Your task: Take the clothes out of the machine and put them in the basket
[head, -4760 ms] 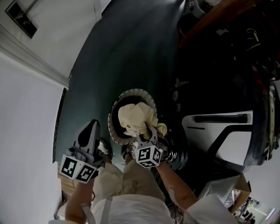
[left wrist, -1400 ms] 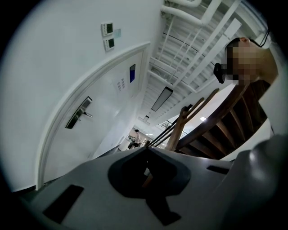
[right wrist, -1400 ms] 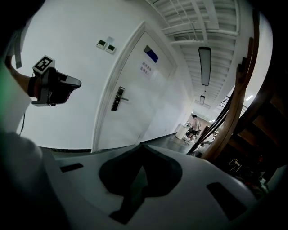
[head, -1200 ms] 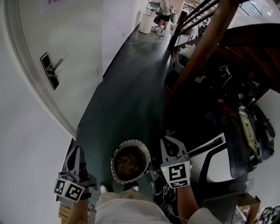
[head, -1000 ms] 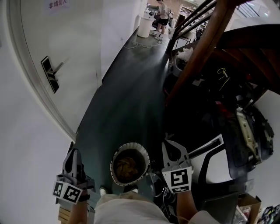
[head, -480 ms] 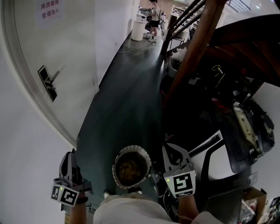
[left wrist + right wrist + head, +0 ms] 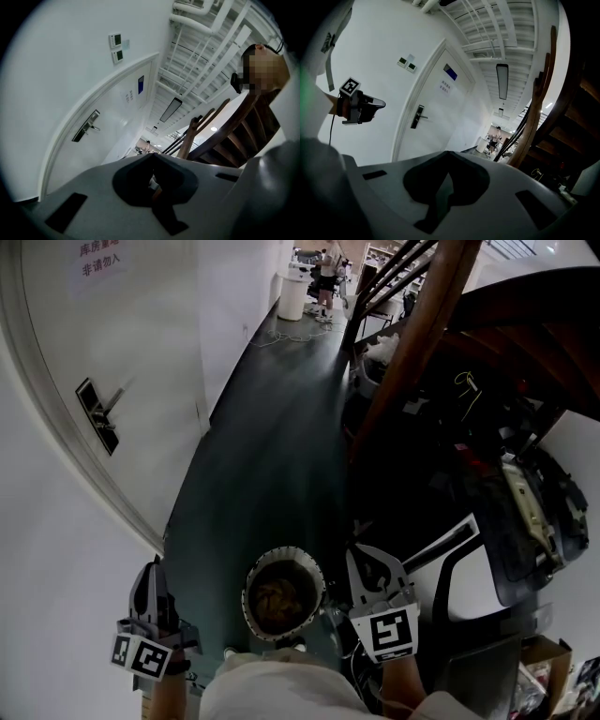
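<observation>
The round basket (image 7: pixel 319 570) with a patterned rim stands on the dark floor just in front of the person's legs. A crumpled cream cloth (image 7: pixel 279 596) lies inside it. My left gripper (image 7: pixel 150 566) hovers to the basket's left, near the white wall, jaws shut and empty; in the left gripper view the left gripper (image 7: pixel 152 155) points up the corridor. My right gripper (image 7: pixel 362 552) is just right of the basket, also shut with nothing in it. The right gripper (image 7: pixel 446 153) shows closed jaws in its own view, with the left gripper (image 7: pixel 361 106) off to the side.
A white door (image 7: pixel 56 352) with a lever handle (image 7: pixel 96 414) lines the left wall. A wooden staircase (image 7: pixel 422 315) and dark clutter fill the right. A white and black appliance body (image 7: pixel 469 568) sits right of my right gripper. A person (image 7: pixel 328 259) stands far down the corridor.
Earlier my right gripper was at the basket with the cream cloth; the cloth now lies in the basket and that gripper is beside it. Over the last second both grippers barely moved.
</observation>
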The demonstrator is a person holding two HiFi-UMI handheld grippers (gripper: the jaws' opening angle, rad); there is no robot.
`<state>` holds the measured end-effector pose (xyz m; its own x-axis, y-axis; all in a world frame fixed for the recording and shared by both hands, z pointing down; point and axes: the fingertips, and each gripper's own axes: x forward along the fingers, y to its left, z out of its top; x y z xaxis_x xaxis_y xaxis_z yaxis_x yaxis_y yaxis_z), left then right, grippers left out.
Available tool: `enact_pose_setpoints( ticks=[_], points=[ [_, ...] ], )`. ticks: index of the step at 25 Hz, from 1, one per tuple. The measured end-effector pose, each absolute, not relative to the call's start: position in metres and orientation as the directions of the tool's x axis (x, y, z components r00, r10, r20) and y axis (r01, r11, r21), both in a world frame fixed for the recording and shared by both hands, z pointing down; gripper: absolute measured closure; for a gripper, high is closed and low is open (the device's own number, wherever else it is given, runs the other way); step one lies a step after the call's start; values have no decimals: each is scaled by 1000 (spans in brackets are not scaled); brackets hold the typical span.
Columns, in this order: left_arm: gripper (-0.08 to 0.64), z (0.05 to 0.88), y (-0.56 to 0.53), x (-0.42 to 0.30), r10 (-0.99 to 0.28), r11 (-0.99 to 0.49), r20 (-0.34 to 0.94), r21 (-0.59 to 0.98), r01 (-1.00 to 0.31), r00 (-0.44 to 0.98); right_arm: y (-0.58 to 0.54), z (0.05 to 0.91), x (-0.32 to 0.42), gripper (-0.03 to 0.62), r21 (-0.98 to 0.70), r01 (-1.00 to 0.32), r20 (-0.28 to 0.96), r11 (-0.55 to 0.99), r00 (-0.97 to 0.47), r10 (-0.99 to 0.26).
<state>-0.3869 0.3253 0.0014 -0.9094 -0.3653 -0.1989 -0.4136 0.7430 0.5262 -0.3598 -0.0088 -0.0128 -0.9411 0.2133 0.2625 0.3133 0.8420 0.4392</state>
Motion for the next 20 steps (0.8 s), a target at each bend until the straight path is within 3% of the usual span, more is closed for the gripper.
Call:
enact_pose_setpoints(
  ticks=[20],
  points=[
    [546, 7, 330, -390, -341, 750, -197, 532, -392, -919, -3, -17, -369, 581, 473, 307, 229, 826, -948, 222]
  ],
)
